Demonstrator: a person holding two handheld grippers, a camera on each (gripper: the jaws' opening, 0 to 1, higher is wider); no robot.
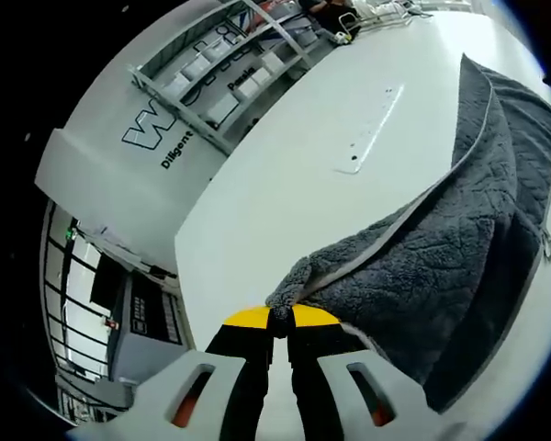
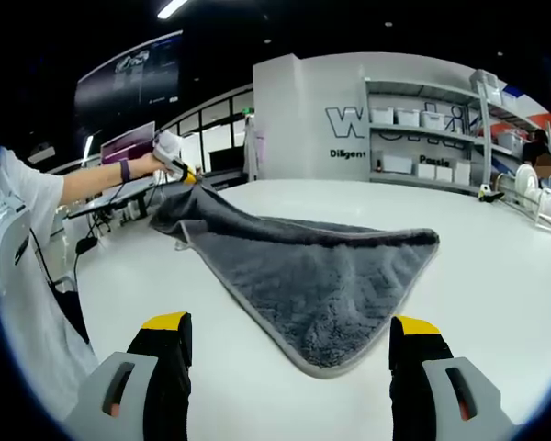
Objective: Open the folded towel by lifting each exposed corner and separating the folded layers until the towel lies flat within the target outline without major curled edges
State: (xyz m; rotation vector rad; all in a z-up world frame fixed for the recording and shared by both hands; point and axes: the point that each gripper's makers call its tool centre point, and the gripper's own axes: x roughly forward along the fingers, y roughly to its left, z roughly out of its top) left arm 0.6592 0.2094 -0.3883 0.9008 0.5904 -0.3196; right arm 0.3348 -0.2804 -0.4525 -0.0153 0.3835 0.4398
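Left gripper (image 1: 280, 319) had its yellow-tipped jaws pinched tight on one corner of the grey towel (image 1: 441, 257), corner raised off the white table (image 1: 285, 184). From that pinch the towel hung and spread out over the tabletop, upper layer peeled back, pale edging visible along the fold. Right gripper (image 2: 294, 335) stood low over the table with jaws spread wide, gripping nothing, just short of the towel's near corner. In the right gripper view the person's hand held the left gripper up at the far corner. Shelving (image 2: 441, 138) with boxes stood behind.
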